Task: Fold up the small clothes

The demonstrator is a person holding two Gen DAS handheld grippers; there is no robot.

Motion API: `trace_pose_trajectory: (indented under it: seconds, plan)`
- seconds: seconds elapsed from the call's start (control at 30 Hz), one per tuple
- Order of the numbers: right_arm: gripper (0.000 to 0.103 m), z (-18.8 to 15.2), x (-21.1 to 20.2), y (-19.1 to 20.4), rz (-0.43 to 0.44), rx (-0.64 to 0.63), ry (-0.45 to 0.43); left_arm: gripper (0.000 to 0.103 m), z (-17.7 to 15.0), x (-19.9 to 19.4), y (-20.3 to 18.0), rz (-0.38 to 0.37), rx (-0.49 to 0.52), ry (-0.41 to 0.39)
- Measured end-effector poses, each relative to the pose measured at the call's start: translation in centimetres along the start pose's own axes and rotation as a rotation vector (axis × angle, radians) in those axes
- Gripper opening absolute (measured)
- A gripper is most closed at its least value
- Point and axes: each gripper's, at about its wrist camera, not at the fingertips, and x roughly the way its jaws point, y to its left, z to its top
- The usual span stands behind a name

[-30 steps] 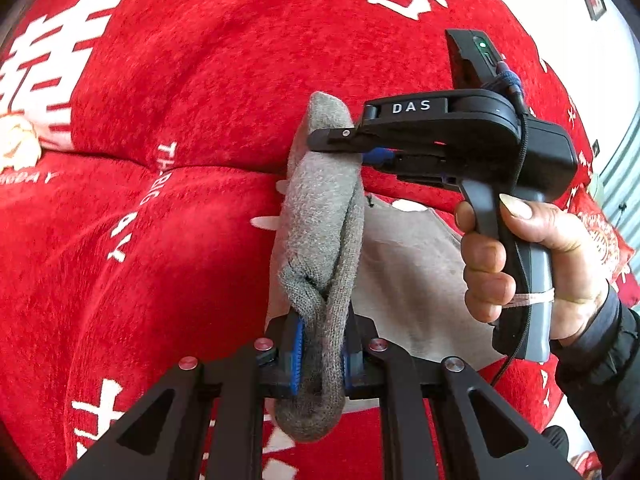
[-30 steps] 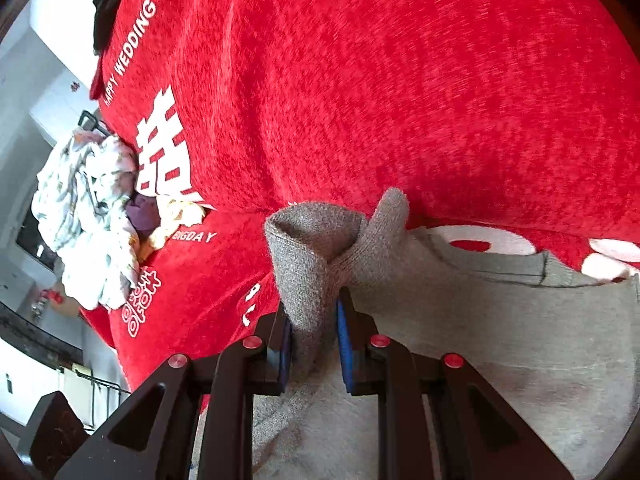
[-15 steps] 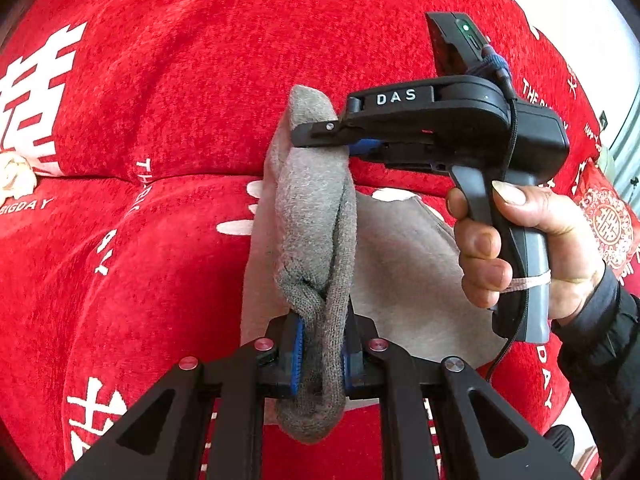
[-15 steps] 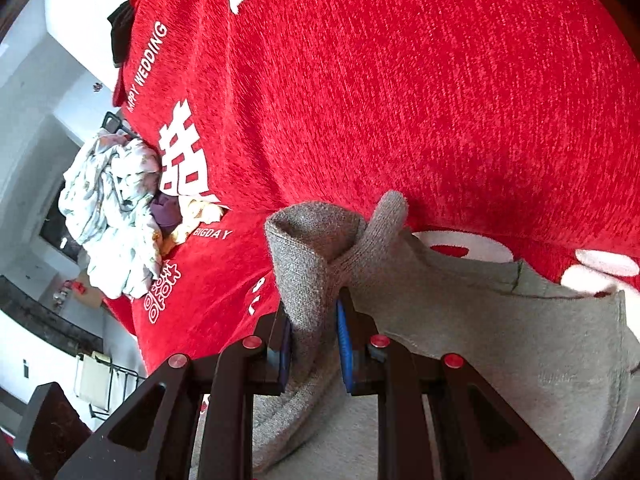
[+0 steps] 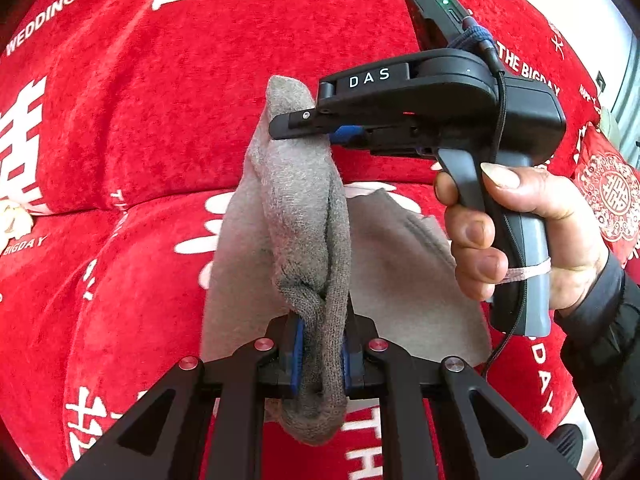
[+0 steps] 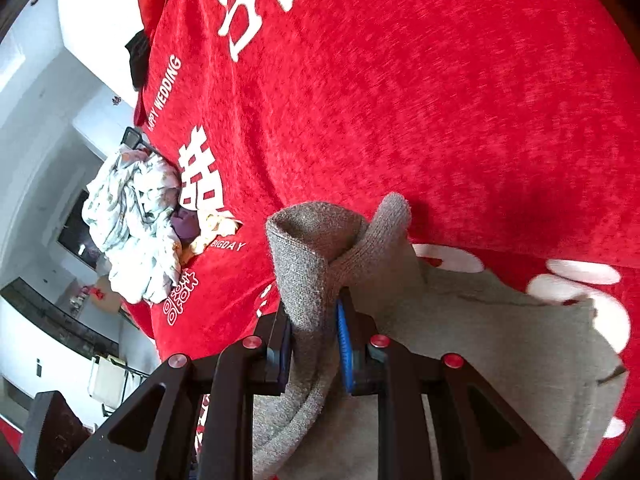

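Left gripper (image 5: 320,354) has its blue pads clamped tight on one end of the grey knit garment (image 5: 304,216), jaws nearly together with the bunched fabric squeezed between them and a rounded fold hanging out below. Right gripper (image 6: 314,340) is pinched on the other end, I see the cloth rolled up into a cuff-like loop above its jaws; from the left wrist view that same right gripper comes in from the right, its tips on the top of the raised strip. Between the two, the garment runs as a taut folded ridge lifted off the surface, while its lower flat part drapes down onto the red cover (image 5: 132,112) with white lettering. I see the person's hand (image 5: 532,236) wrapped round the right handle, dark sleeve at the wrist. Off to the left in the right wrist view, a crumpled pale clothes heap (image 6: 132,224) sits on the cover's edge.
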Motion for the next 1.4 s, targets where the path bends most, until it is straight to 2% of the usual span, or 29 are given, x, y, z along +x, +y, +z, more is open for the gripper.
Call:
trace_pose_trajectory:
  seconds: [0.33,0.8,0.9,1.03,1.4]
  plan:
    - [0.021,-1.2,-3.5,-4.2,-0.022,0.044,-0.027,0.015,0.4,2.2,-5.1,-0.009,0.069,0.033]
    - [0.021,-2.6,-4.8,-7.6,-0.063,0.073,-0.014,0.015,0.0,5.9,-8.2,-0.009,0.092,0.094]
    - [0.021,-2.9,-4.9,-8.0,-0.070,0.074,-0.010,0.015,-0.1,6.5,-9.0,0.016,0.098,0.100]
    - [0.021,-3.2,-5.1,-8.7,-0.070,0.074,-0.008,0.015,-0.3,7.5,-11.4,0.106,0.142,0.102]
    - [0.021,-4.3,-7.8,-10.4,-0.052,0.067,-0.041,0.015,-1.1,8.0,-15.4,0.205,0.211,0.086]
